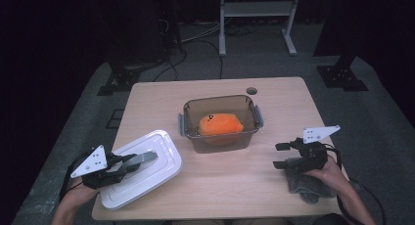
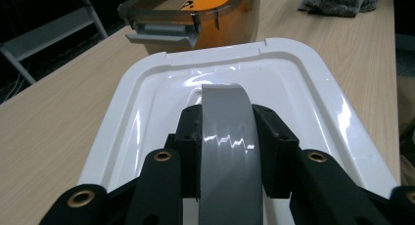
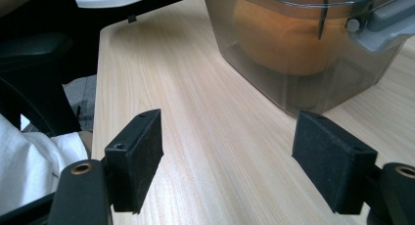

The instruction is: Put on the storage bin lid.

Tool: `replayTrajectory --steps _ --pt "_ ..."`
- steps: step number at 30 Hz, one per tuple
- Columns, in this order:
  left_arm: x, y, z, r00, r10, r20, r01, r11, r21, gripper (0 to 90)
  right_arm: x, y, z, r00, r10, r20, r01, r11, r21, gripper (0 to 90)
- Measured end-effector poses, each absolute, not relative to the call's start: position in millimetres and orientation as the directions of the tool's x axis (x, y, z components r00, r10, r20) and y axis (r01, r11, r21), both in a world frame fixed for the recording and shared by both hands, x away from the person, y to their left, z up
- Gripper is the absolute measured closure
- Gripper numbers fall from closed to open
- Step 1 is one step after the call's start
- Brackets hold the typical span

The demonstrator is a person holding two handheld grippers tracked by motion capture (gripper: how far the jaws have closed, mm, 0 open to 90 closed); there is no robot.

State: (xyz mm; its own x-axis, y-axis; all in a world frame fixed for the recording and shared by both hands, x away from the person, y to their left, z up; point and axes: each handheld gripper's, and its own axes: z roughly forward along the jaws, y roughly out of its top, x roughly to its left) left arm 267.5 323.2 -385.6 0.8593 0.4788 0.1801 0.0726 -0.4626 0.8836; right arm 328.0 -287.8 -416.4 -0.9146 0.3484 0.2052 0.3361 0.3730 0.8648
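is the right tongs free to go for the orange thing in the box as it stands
Probably yes. The right tongs are open and empty, with bare table between them and the box. The box has no lid on, so the orange thing looks reachable from above.

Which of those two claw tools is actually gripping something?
The left gripper: its black jaws are closed on the grey handle of the white lid. The right gripper hangs open over the wooden table.
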Motion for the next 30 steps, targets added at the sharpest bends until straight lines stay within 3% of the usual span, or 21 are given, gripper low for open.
replayTrajectory --steps 30 --pt "291.3 295.9 -336.6 0.879 0.419 0.229 -0.017 -0.451 0.892 66.1 327.8 -283.9 -423.6 -0.919 0.335 0.207 0.337 0.395 0.855 26.0"
